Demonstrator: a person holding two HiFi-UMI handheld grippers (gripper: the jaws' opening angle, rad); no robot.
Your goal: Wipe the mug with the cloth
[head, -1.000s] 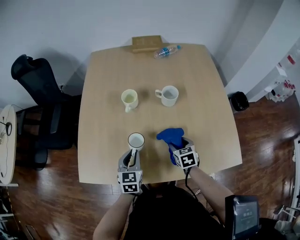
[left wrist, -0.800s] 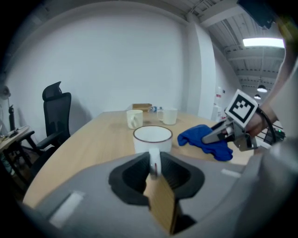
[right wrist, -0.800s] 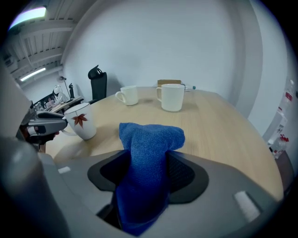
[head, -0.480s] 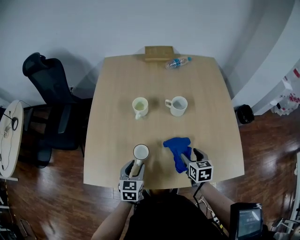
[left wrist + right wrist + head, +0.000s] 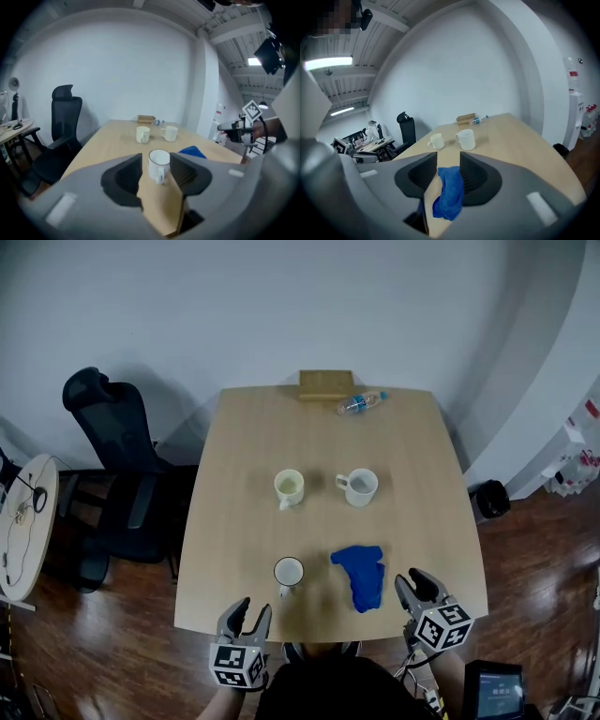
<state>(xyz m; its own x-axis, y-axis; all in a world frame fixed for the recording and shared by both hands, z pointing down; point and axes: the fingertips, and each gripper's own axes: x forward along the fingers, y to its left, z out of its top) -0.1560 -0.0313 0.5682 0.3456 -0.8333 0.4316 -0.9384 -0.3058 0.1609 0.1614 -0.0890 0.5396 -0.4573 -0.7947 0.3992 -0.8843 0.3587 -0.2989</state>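
3 mugs stand on the wooden table [image 5: 225, 521]. The nearest, a white mug [image 5: 289, 572], is upright close to the near edge, its handle turned toward the person. A cream mug [image 5: 289, 487] and a far white mug [image 5: 359, 487] stand side by side near the table's middle, well apart from the nearest one. The blue cloth [image 5: 361, 574] lies crumpled on the tabletop just right of the nearest white mug, not touching it.

The left gripper [image 5: 250, 612] hangs at the table's near edge, short of that mug. Its jaws are spread wide and have just been opening further. In the left gripper view the mug shows through the gap, but it stands on the table ahead and neither pad touches it.

The right gripper [image 5: 412, 581] hangs by the near right corner, beside the cloth and apart from it. Its jaws have just been closing and are narrower than the left pair, with a clear gap between them. In the right gripper view the cloth shows through that gap, but the head view has it flat on the table, so the pads press on nothing.

1 water bottle [image 5: 361, 403] lies on its side at the far edge, next to a wooden block [image 5: 325, 383]; a black office chair [image 5: 112, 465] stands left of the table.
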